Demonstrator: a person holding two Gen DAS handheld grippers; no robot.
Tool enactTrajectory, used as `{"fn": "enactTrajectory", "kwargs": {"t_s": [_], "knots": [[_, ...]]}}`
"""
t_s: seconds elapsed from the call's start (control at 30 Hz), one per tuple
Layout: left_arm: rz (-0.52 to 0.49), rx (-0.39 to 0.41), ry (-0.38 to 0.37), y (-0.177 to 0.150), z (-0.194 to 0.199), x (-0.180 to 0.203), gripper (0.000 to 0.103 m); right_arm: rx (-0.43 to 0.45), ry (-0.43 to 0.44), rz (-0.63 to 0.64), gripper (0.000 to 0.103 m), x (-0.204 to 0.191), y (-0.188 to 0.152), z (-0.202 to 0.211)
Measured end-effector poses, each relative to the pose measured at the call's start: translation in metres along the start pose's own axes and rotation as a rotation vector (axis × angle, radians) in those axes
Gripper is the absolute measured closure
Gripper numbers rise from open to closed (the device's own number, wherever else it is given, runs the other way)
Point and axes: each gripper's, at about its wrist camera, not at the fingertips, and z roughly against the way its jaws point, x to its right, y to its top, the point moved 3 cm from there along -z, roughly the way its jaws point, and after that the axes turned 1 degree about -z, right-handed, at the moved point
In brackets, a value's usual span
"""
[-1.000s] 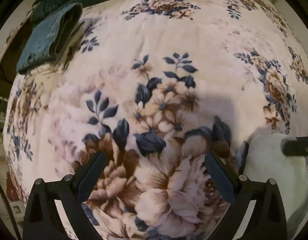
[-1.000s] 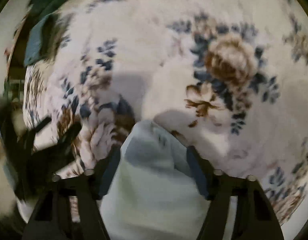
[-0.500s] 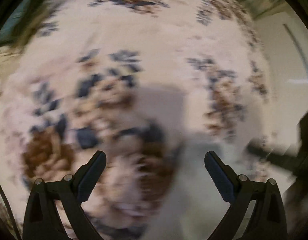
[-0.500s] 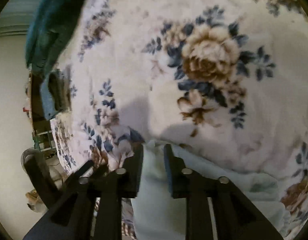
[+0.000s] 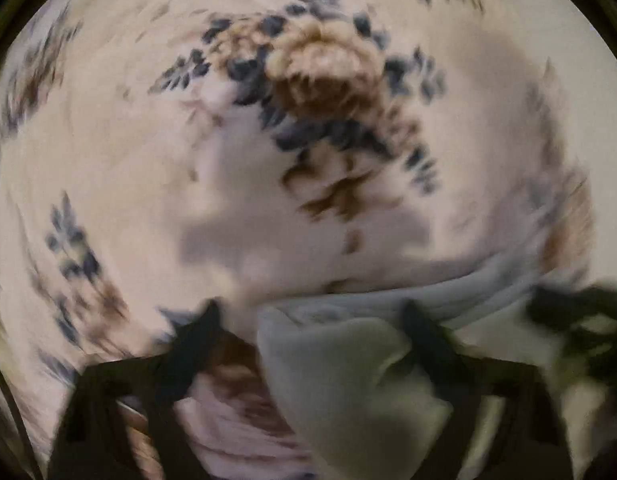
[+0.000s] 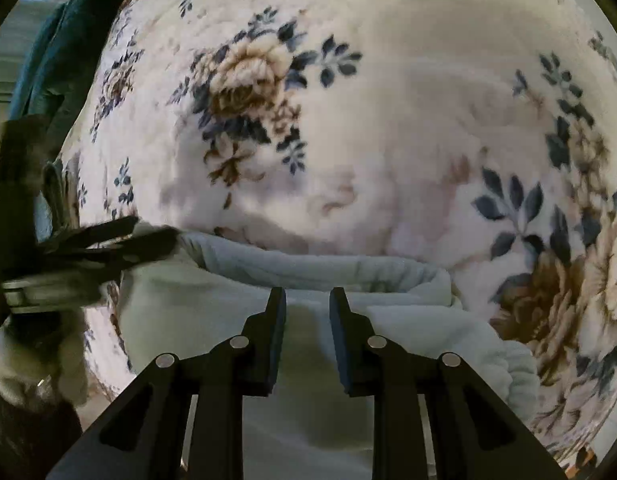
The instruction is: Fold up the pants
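Right gripper (image 6: 307,304) at 6 o'clock, fingers nearly together, pinching a fold of the pale pants (image 6: 408,320). Pants lie bunched on the floral blanket (image 6: 388,120), rolled edge running 9 to 3. Left gripper (image 5: 308,320) spread wide, pants between its fingers, view blurred, not clamped. Dark teal cloth (image 6: 56,60) at 10 o'clock, far edge.

Pants (image 6: 308,276) lie on blanket (image 6: 388,140); left gripper (image 6: 148,240) at their left corner; garment (image 6: 56,64) far left.
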Motion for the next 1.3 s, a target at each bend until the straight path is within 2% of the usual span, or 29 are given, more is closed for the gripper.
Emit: {"fn": "enactTrajectory", "kwargs": {"t_s": [0.03, 0.1, 0.17, 0.2, 0.27, 0.33, 0.4, 0.43, 0.5, 0.53, 0.57, 0.63, 0.67, 0.7, 0.73, 0.77, 0.83, 0.9, 0.93, 0.97, 1.0, 1.03, 1.07, 1.1, 1.17, 1.2, 1.23, 1.27, 1.3], "knots": [[-0.011, 0.002, 0.068, 0.001, -0.004, -0.007, 0.062, -0.001, -0.010, -0.003, 0.078, 0.005, -0.002, -0.001], [-0.006, 0.018, 0.204, 0.005, -0.005, -0.029, 0.063, 0.002, -0.033, -0.001, 0.078, 0.016, -0.008, -0.002], [0.059, 0.030, 0.347, 0.009, -0.001, -0.064, 0.063, 0.001, -0.028, -0.016, 0.078, 0.021, -0.006, -0.004], [0.116, 0.029, 0.371, 0.009, 0.003, -0.082, 0.065, -0.001, -0.030, -0.023, 0.078, 0.024, -0.006, -0.005], [0.261, 0.083, 0.215, 0.006, 0.024, -0.104, 0.063, 0.002, -0.027, -0.047, 0.078, 0.028, -0.004, -0.007], [0.338, 0.117, 0.012, 0.000, 0.041, -0.098, 0.056, 0.022, 0.021, -0.051, 0.078, 0.022, -0.002, -0.001], [0.355, 0.145, -0.128, -0.005, 0.054, -0.078, 0.041, 0.041, 0.075, -0.048, 0.077, 0.013, -0.002, 0.009], [0.344, 0.162, -0.196, -0.008, 0.060, -0.062, 0.039, 0.049, 0.102, -0.044, 0.076, 0.008, -0.002, 0.012], [0.283, 0.159, -0.272, -0.012, 0.061, -0.025, 0.037, 0.075, 0.179, -0.022, 0.055, -0.010, -0.001, 0.016], [0.245, 0.142, -0.253, -0.014, 0.054, -0.010, 0.037, 0.081, 0.207, -0.004, 0.050, -0.018, -0.001, 0.014], [0.211, 0.125, -0.197, -0.016, 0.048, -0.006, 0.037, 0.075, 0.218, 0.013, 0.049, -0.024, -0.001, 0.011], [0.132, 0.094, 0.010, -0.022, 0.020, 0.000, 0.034, 0.027, 0.178, 0.045, 0.049, -0.029, -0.001, -0.007], [0.132, 0.090, 0.047, -0.024, 0.014, -0.001, 0.034, 0.004, 0.048, 0.073, 0.052, -0.023, -0.001, -0.019], [0.152, 0.089, 0.049, -0.023, 0.011, -0.006, 0.034, 0.011, -0.095, 0.095, 0.052, -0.012, 0.000, -0.024], [0.181, 0.095, 0.029, -0.022, 0.015, -0.009, 0.034, 0.033, -0.200, 0.103, 0.052, -0.001, 0.002, -0.023], [0.219, 0.104, 0.005, -0.022, 0.023, -0.015, 0.034, 0.047, -0.253, 0.077, 0.052, 0.016, 0.003, -0.017], [0.272, 0.160, -0.029, -0.027, 0.050, -0.023, 0.035, 0.055, -0.175, -0.005, 0.052, 0.035, 0.000, -0.002], [0.326, 0.240, -0.073, -0.045, 0.080, -0.025, 0.034, 0.120, -0.063, -0.054, 0.047, 0.048, -0.012, 0.025], [0.355, 0.282, -0.093, -0.061, 0.095, -0.023, 0.032, 0.162, -0.026, -0.052, 0.040, 0.050, -0.021, 0.037], [0.372, 0.312, -0.109, -0.075, 0.103, -0.018, 0.030, 0.196, 0.002, -0.050, 0.020, 0.053, -0.031, 0.046], [0.387, 0.341, -0.125, -0.093, 0.111, -0.014, 0.029, 0.214, 0.034, -0.065, 0.015, 0.056, -0.046, 0.053], [0.399, 0.357, -0.133, -0.105, 0.111, -0.004, 0.029, 0.211, 0.070, -0.084, 0.015, 0.059, -0.060, 0.057], [0.397, 0.364, -0.151, -0.121, 0.106, 0.003, 0.023, 0.190, 0.103, -0.105, 0.015, 0.062, -0.076, 0.058], [0.374, 0.344, -0.148, -0.134, 0.098, 0.012, 0.021, 0.174, 0.100, -0.129, 0.015, 0.065, -0.096, 0.057], [0.329, 0.269, -0.045, -0.149, 0.064, 0.026, 0.020, 0.141, 0.067, -0.163, 0.016, 0.073, -0.131, 0.046], [0.324, 0.230, -0.014, -0.159, 0.049, 0.028, 0.019, 0.127, 0.051, -0.164, 0.023, 0.077, -0.141, 0.037], [0.347, 0.203, -0.032, -0.168, 0.029, 0.026, 0.018, 0.102, 0.017, -0.167, 0.031, 0.085, -0.152, 0.023], [0.377, 0.184, -0.060, -0.175, 0.022, 0.023, 0.016, 0.042, -0.066, -0.186, 0.040, 0.098, -0.162, 0.000], [0.412, 0.158, -0.096, -0.178, 0.016, 0.021, 0.015, 0.000, -0.080, -0.219, 0.038, 0.110, -0.172, -0.021]]}}
